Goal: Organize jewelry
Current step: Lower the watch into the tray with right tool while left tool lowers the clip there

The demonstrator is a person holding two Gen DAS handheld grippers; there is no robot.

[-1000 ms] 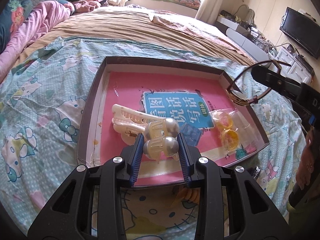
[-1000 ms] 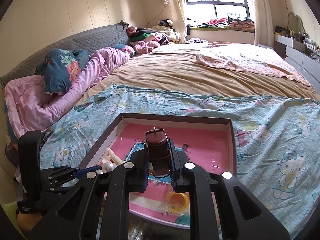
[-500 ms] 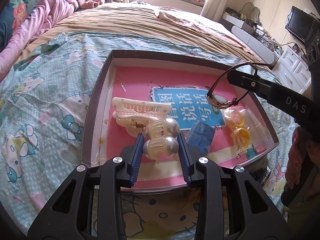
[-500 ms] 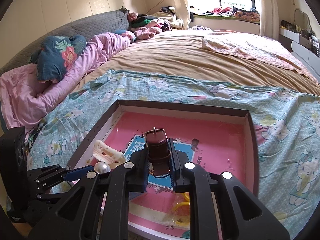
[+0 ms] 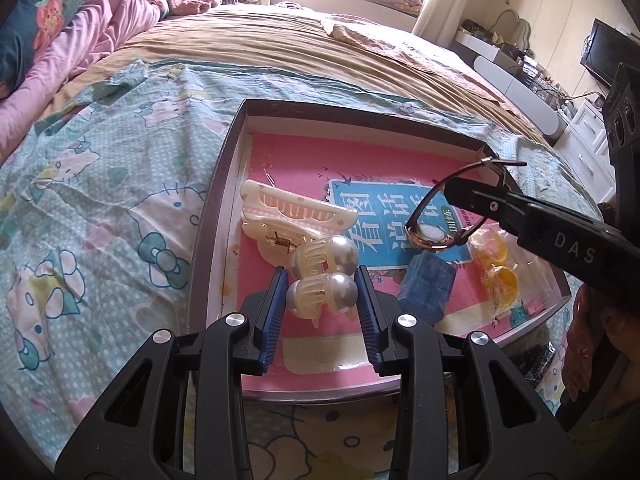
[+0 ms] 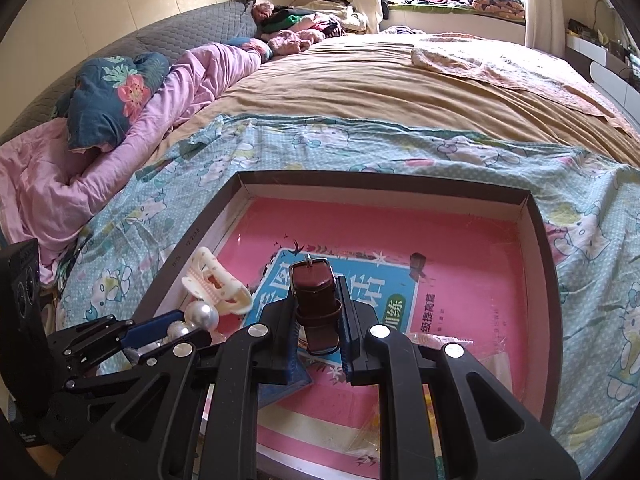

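1. Blue-padded jaws of the left gripper point(image 5: 322, 298) are pinching the pearl ends of a cream hair clip point(image 5: 294, 236), whose comb end is lying further out on the pink floor of the box.
2. The right gripper point(image 6: 318, 312) is pressing its jaws on the brown strap of a watch point(image 6: 315, 308), with the buckle sticking up past the tips.
3. From the left wrist view, the watch face point(image 5: 430, 236) is hanging over the blue label.
4. The dark-walled box point(image 6: 538, 240) is sitting on a cartoon-print sheet point(image 5: 100, 184).
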